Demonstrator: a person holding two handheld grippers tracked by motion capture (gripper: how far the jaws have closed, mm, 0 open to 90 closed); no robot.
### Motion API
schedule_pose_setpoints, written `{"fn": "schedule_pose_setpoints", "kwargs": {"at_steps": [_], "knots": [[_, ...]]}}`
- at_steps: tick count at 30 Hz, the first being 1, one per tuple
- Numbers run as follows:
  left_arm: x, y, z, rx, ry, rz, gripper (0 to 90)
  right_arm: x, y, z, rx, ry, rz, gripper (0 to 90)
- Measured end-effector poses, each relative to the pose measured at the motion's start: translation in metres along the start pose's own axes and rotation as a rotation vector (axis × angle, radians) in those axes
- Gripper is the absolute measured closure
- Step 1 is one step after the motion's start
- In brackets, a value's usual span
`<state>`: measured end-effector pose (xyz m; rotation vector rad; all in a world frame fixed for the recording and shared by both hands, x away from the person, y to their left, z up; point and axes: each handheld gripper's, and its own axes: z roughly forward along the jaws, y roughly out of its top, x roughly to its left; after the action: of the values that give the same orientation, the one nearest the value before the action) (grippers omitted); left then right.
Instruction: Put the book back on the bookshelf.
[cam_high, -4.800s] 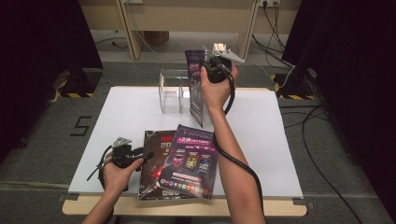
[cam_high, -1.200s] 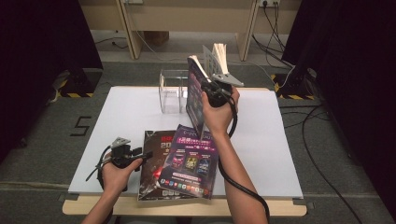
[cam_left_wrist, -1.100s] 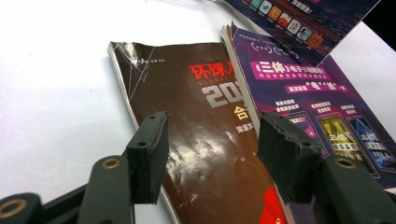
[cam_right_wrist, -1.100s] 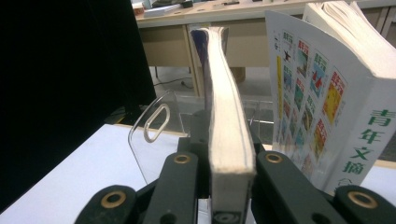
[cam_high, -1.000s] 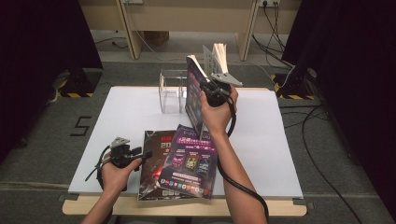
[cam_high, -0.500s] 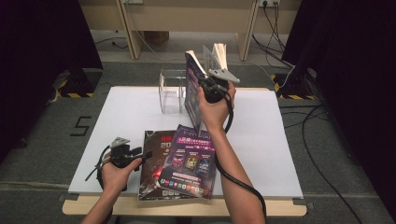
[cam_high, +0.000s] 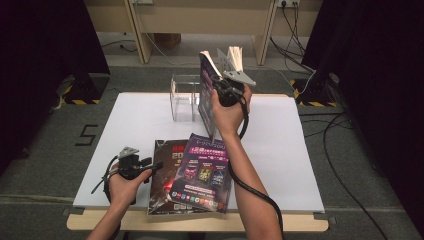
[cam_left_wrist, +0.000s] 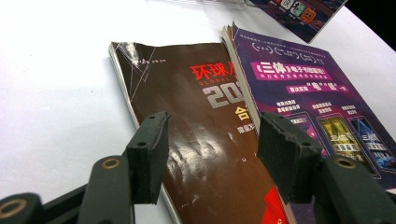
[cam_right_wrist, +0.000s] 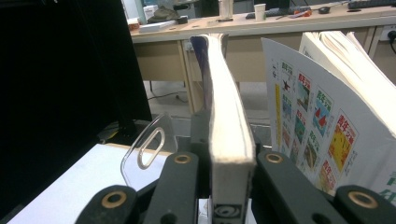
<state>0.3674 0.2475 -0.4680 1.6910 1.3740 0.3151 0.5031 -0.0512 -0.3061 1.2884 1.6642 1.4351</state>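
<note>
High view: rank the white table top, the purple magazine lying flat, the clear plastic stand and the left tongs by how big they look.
1. White table top, by far the largest.
2. Purple magazine lying flat near the front edge.
3. Clear plastic stand.
4. Left tongs: they look close to the stand in size and sit nearer the camera, so these last two are unsure.
</note>
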Motion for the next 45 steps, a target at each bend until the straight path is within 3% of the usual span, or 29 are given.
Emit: {"fn": "schedule_pose_setpoints", "kwargs": {"at_steps": [45], "knots": [[0.002,0.0,0.0,0.007,-0.004,0.004,42.9,-0.007,0.01,0.027,-0.014,-0.044,-0.008,82.8]]}}
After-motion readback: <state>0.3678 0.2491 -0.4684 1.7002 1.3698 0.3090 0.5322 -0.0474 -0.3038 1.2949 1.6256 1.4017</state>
